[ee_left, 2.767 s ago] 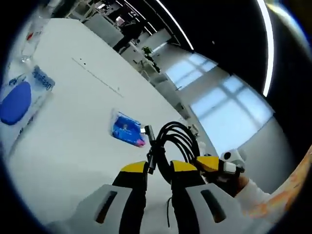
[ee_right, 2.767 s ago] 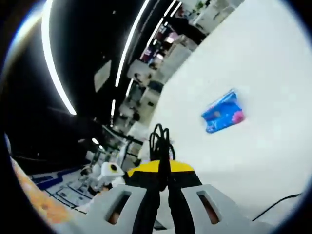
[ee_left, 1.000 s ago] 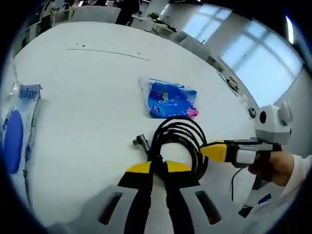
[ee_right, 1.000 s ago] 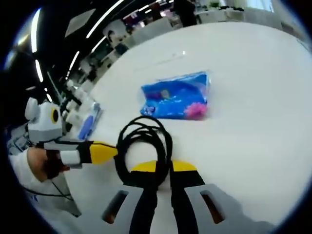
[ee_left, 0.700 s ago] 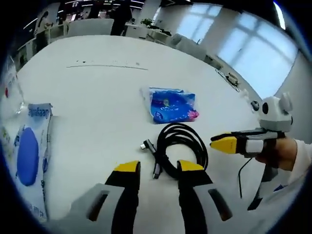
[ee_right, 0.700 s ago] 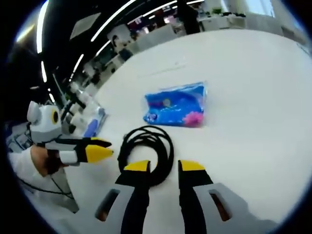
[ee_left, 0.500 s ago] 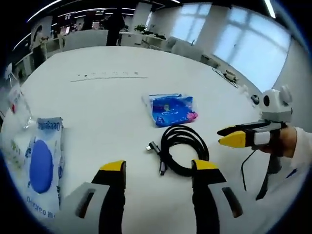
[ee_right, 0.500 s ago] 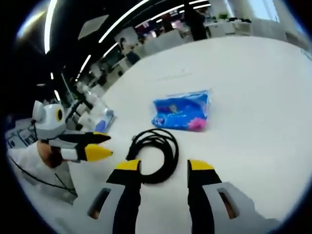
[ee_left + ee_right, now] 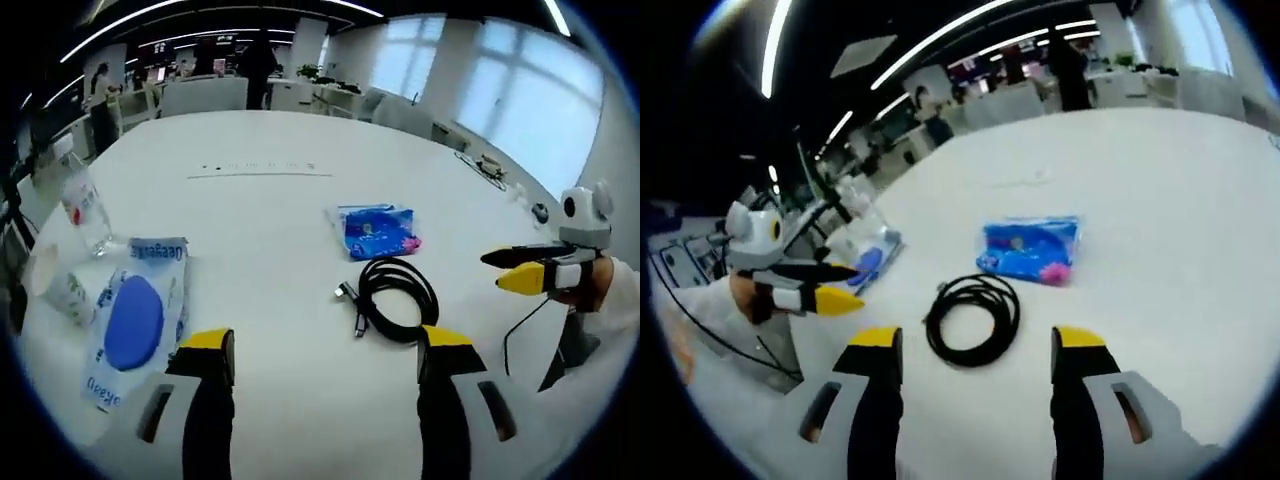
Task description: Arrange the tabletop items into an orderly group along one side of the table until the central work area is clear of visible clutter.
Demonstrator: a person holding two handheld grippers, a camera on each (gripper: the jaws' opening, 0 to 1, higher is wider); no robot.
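Two grippers hover over the white tabletop [image 9: 270, 210], both with jaws spread wide and holding nothing. The left gripper [image 9: 325, 350] points toward a coiled black cable [image 9: 395, 300] lying flat on the tabletop, well in from its edges; the right gripper [image 9: 977, 345] faces the same coil from the other side. Just beyond the cable lies a blue packet [image 9: 377, 229], near it but apart. By one edge of the tabletop lie a blue-and-white pouch [image 9: 132, 318], a paper cup [image 9: 70, 290] on its side, and an upright clear bottle [image 9: 85, 212].
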